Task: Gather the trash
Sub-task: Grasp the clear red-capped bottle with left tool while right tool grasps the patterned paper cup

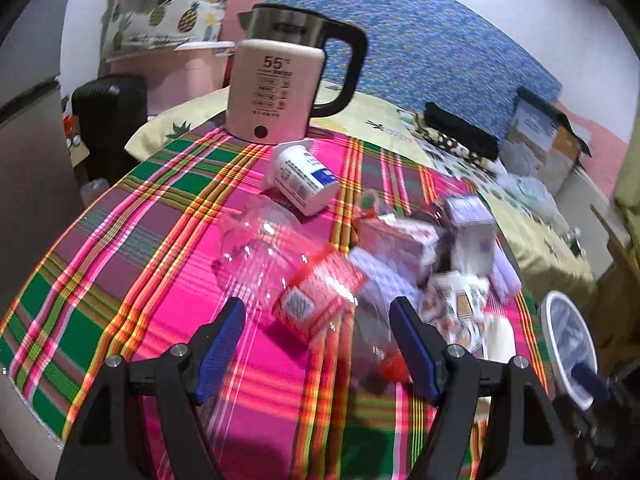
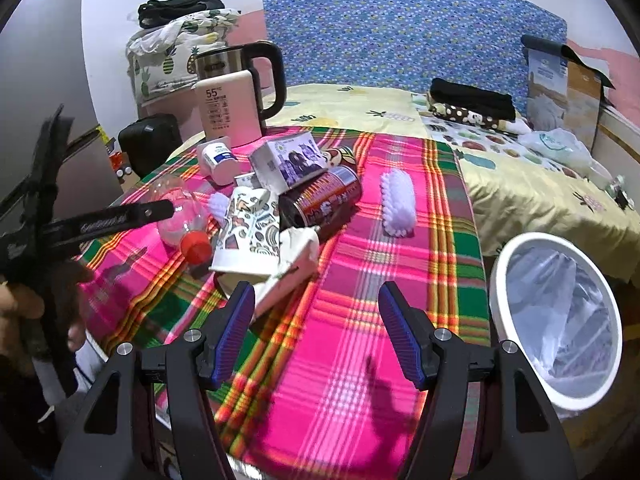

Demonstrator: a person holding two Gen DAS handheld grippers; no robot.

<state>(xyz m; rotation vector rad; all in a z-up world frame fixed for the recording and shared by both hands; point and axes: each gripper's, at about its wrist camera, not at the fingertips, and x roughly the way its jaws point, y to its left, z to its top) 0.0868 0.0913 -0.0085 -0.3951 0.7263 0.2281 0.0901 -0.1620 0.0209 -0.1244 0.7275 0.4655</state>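
Observation:
A heap of trash lies on the pink plaid tablecloth point(image 2: 344, 360). In it are a clear plastic bottle point(image 1: 276, 268) with a red label and red cap point(image 1: 394, 366), a patterned paper cup point(image 2: 248, 232), a dark can point(image 2: 320, 200), a white printed carton point(image 2: 288, 162) and a small yogurt cup point(image 1: 300, 178). My left gripper point(image 1: 318, 344) is open and hovers over the bottle, whose cap end lies by the right fingertip. My right gripper point(image 2: 316, 332) is open over bare cloth, with a crumpled white carton point(image 2: 288, 272) beside its left fingertip. A lined white bin point(image 2: 556, 320) stands right of the table.
A pink-and-steel kettle point(image 1: 280, 80) stands at the table's far edge. A white bristly brush point(image 2: 398, 202) lies right of the heap. Behind is a bed point(image 2: 520, 184) with folded clothes and bags. A hand point(image 2: 24, 304) holds the left tool point(image 2: 120, 218) at the left.

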